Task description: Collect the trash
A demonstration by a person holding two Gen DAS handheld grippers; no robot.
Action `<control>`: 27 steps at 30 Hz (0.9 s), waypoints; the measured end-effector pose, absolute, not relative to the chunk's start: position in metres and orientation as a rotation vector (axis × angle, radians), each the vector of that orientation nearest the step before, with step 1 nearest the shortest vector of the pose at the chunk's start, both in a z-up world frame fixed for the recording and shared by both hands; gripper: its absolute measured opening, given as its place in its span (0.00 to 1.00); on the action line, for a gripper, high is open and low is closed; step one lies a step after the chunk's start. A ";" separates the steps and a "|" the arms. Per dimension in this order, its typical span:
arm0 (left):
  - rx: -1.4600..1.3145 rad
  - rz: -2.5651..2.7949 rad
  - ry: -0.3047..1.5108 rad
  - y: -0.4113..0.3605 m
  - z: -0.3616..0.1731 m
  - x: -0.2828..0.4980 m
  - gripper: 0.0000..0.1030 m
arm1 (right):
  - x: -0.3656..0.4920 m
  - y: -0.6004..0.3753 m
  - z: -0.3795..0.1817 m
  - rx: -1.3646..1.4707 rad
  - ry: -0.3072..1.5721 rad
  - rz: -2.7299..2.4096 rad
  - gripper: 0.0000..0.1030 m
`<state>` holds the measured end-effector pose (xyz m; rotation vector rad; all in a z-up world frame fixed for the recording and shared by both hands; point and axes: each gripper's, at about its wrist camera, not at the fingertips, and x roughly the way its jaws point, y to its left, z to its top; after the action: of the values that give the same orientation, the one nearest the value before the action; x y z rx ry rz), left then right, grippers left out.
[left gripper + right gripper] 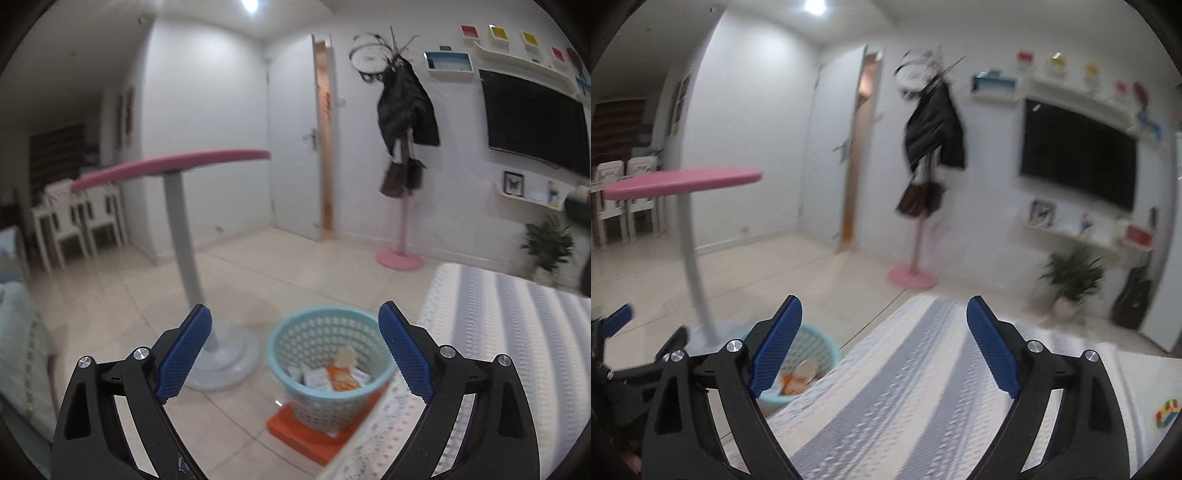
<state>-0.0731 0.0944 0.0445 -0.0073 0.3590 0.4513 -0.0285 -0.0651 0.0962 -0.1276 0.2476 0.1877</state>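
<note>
A light blue trash basket (295,339) stands on the floor on an orange flat box (295,432), beside the striped cloth surface. It holds small boxes and an orange wrapper (341,376). My left gripper (293,350) is open and empty, held above and in front of the basket. My right gripper (884,350) is open and empty over the striped cloth (916,387). The basket also shows in the right wrist view (818,349) at lower left, partly hidden by a finger. The left gripper (613,325) shows at the left edge of the right wrist view.
A pink round table (170,166) on a grey post and disc base (225,358) stands left of the basket. A pink coat stand (400,254) with a dark coat is by the wall. A TV (535,122), plant (548,243), white chairs (74,218) and tiled floor surround. A colourful toy (1165,411) lies on the cloth.
</note>
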 end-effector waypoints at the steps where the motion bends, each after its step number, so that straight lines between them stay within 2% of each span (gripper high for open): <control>1: 0.005 0.457 0.367 0.090 0.044 -0.074 0.87 | -0.031 -0.068 0.096 -0.118 0.243 0.181 0.85; 9: 0.012 0.459 0.410 0.088 0.038 -0.058 0.88 | -0.030 -0.090 0.066 -0.051 0.349 0.208 0.86; 27: 0.038 0.466 0.400 0.089 0.035 -0.060 0.93 | -0.026 -0.067 0.055 -0.095 0.416 0.250 0.86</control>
<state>-0.0603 0.0893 0.0354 0.0382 0.3995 0.4663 -0.0264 -0.0668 0.0552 -0.0955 0.4160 0.2496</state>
